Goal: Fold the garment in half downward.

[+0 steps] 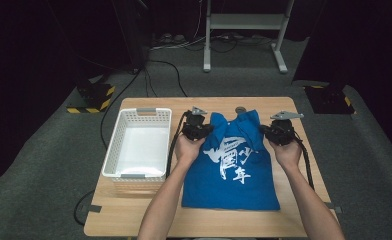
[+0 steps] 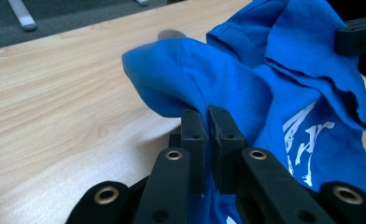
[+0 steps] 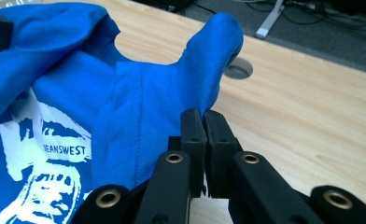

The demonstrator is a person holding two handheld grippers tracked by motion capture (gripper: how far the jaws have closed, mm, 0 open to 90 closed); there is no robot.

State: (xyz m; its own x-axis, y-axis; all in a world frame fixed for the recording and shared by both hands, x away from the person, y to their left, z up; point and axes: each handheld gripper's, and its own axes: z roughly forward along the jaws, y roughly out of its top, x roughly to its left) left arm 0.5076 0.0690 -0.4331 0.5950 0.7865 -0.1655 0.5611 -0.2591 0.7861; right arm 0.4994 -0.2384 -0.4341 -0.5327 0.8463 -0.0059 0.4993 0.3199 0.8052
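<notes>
A blue T-shirt (image 1: pixel 236 170) with a white print lies on the wooden table (image 1: pixel 134 212), its far end lifted and bunched. My left gripper (image 1: pixel 204 131) pinches the shirt's left edge; in the left gripper view the black jaws (image 2: pixel 208 122) are shut on a fold of blue cloth (image 2: pixel 195 79). On the other side, my right gripper (image 1: pixel 266 131) holds the shirt's right edge, and in the right gripper view its jaws (image 3: pixel 203 122) are closed on the blue fabric (image 3: pixel 172 93). Both hands hold the grippers a little above the table top.
A white slotted basket (image 1: pixel 115 150) stands on the table's left part, beside the left forearm. A round grommet hole (image 1: pixel 240 109) sits near the table's far edge. Beyond the table are a grey carpet, cables and a metal stand (image 1: pixel 244 22).
</notes>
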